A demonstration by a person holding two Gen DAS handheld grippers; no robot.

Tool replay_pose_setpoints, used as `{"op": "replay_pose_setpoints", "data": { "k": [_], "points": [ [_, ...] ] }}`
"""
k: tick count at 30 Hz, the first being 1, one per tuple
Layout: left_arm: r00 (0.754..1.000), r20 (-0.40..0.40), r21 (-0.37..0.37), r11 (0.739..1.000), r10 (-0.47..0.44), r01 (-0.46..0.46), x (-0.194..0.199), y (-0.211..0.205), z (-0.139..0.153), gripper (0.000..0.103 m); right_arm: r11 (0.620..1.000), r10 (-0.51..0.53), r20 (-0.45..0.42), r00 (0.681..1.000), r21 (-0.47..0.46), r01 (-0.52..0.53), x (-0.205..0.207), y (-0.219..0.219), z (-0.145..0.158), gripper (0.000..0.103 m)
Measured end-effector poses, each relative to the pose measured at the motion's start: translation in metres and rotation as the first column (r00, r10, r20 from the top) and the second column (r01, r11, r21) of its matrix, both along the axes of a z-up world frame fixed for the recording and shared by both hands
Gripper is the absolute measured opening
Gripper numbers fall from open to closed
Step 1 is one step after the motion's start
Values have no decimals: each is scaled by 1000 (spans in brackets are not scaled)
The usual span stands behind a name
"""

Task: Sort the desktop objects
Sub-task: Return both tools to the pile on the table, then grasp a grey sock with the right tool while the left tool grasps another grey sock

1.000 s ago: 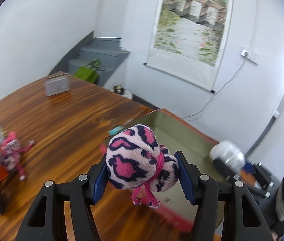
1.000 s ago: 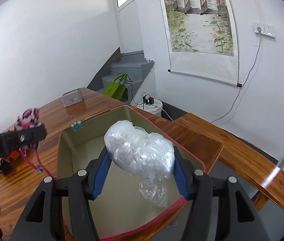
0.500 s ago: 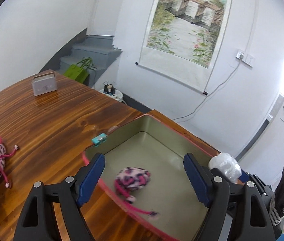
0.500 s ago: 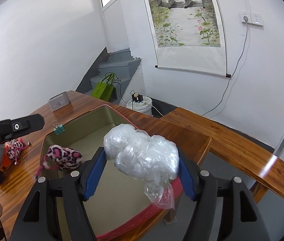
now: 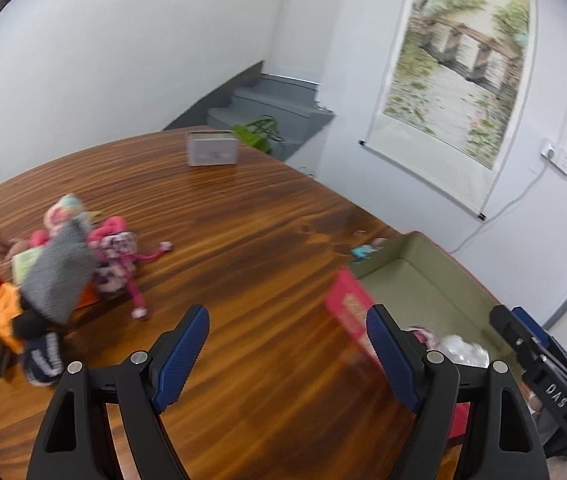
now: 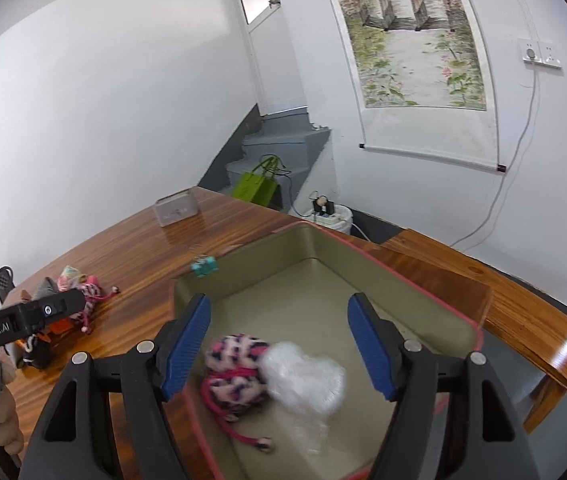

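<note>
An olive box with a pink rim [image 6: 415, 288] stands on the wooden table. A pink leopard plush [image 6: 235, 368] and a crumpled clear plastic bag [image 6: 303, 376] lie inside it, touching. My right gripper [image 6: 279, 308] hangs open above them, holding nothing. My left gripper [image 5: 287, 320] is open and empty over bare wood, left of the box [image 5: 415, 276]. A pile of plush toys and small items [image 5: 63, 264] lies at the left of the table, a second leopard plush [image 5: 117, 264] among them. In the left wrist view the bag [image 5: 463, 350] shows behind my right finger.
A teal binder clip [image 6: 203, 266] lies by the box's far corner. A small grey box [image 5: 213, 152] stands at the table's far edge. A wooden bench [image 6: 523, 312] runs to the right of the table. A green bag [image 6: 255, 186] sits by the stairs.
My right gripper opened and the plastic bag dropped into the box beside the leopard plush. My left gripper, open after releasing that plush, swung left from the box to over the table.
</note>
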State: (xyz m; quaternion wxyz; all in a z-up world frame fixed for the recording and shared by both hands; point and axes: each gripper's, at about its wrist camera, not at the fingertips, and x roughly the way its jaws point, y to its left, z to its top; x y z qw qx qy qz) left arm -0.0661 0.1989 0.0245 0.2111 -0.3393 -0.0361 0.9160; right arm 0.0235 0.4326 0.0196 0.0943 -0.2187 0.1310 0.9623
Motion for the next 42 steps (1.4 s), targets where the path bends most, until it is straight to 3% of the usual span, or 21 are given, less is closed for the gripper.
{"op": "replay_pose_setpoints", "data": {
  "k": [4, 8, 18, 24, 33, 36, 42],
  "points": [
    [993, 8, 5, 993, 119, -119, 3, -63, -6, 82, 997, 71, -13, 997, -9, -71, -11, -32, 3, 77],
    [968, 35, 16, 969, 247, -248, 6, -131, -18, 82, 986, 167, 0, 986, -21, -167, -28, -71, 3, 78],
    [856, 108, 29, 859, 505, -511, 12, -265, -51, 82, 899, 431, 101, 897, -135, -417, -83, -180, -12, 79],
    [841, 134, 42, 845, 524, -533, 15, -284, -56, 82, 859, 504, 127, 854, -181, -479, -132, -234, -8, 79],
    [816, 172, 57, 821, 553, -568, 11, -292, -58, 82, 831, 519, 250, 817, -373, -414, -205, -267, -45, 79],
    [816, 179, 48, 823, 550, -566, 11, -291, -61, 82, 818, 549, 245, 799, -353, -454, -205, -271, -47, 79],
    [824, 185, 41, 833, 536, -551, 6, -284, -67, 82, 795, 600, 225, 768, -278, -539, -196, -275, -43, 45]
  ]
}}
